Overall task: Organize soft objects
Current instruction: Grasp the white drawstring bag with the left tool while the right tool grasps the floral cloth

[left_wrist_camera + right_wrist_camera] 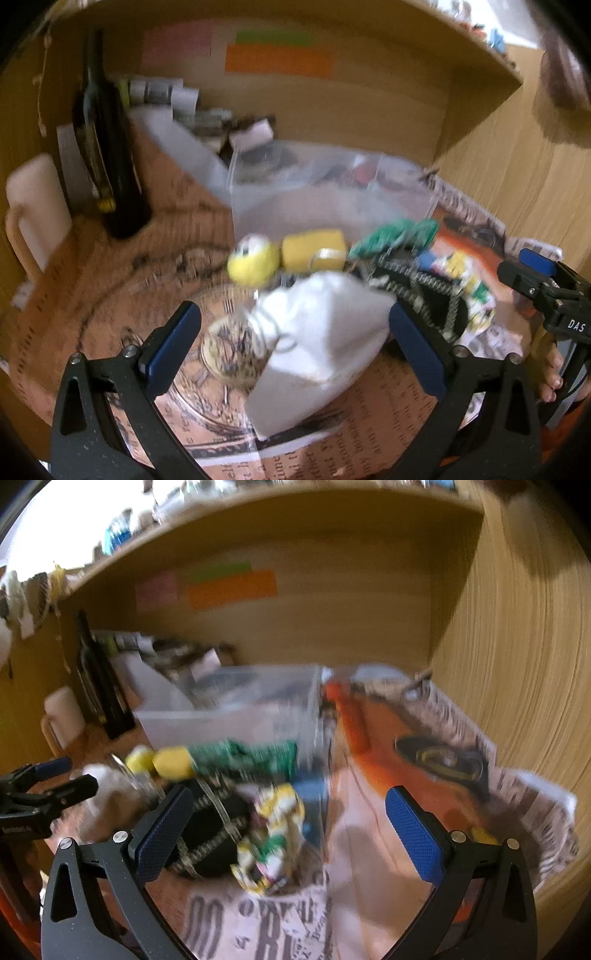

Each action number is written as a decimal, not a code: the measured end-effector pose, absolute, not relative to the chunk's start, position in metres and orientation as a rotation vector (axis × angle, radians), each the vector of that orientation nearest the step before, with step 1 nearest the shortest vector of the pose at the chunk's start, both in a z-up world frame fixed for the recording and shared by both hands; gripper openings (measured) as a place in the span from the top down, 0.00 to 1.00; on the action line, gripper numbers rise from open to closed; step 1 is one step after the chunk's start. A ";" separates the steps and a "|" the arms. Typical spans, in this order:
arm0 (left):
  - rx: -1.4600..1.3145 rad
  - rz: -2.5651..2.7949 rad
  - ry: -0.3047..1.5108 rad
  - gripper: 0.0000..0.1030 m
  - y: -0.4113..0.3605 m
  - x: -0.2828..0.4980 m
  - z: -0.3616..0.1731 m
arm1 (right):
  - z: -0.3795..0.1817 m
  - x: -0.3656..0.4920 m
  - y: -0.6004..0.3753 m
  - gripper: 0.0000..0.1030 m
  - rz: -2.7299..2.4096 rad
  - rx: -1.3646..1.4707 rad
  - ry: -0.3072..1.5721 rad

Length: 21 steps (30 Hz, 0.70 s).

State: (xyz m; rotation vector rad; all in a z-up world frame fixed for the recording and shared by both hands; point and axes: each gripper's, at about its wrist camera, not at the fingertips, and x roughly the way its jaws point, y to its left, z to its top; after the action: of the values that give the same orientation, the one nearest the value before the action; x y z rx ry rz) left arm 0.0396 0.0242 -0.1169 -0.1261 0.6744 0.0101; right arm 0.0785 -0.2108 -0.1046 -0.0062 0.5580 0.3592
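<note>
Left wrist: clear plastic bin [332, 199], contents too blurred to tell.

Both cameras sit just behind their claws and look forward and down across the desk [110, 295] into the wooden alcove. The left view hangs close over a white pouch [321, 343], with the left claw [295, 343] framing it, and catches the right claw [535, 284] at its right edge. The right view stands further right, over the newspaper [517, 794], and shows the left claw [55, 779] at its left edge. Both share the clear bin [332, 192], dark bottle [107, 147], yellow sponge [314, 247] and orange note [277, 59]. Both are blurred.
</note>
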 end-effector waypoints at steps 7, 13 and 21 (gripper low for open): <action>-0.159 -0.018 0.723 0.17 0.025 0.044 -0.142 | -0.136 0.096 -0.214 0.18 0.385 0.022 0.697; -0.181 -0.065 0.744 0.49 0.024 0.047 -0.143 | -0.150 0.105 -0.213 0.55 0.425 0.050 0.761; -0.183 -0.063 0.731 0.67 0.027 0.041 -0.131 | -0.144 0.107 -0.220 0.90 0.412 0.063 0.739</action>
State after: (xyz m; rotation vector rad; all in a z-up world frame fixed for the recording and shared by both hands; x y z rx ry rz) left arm 0.0412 0.0274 -0.1313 -0.1833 0.7305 -0.0628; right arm 0.1068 -0.2196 -0.1444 0.0633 0.7387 0.4125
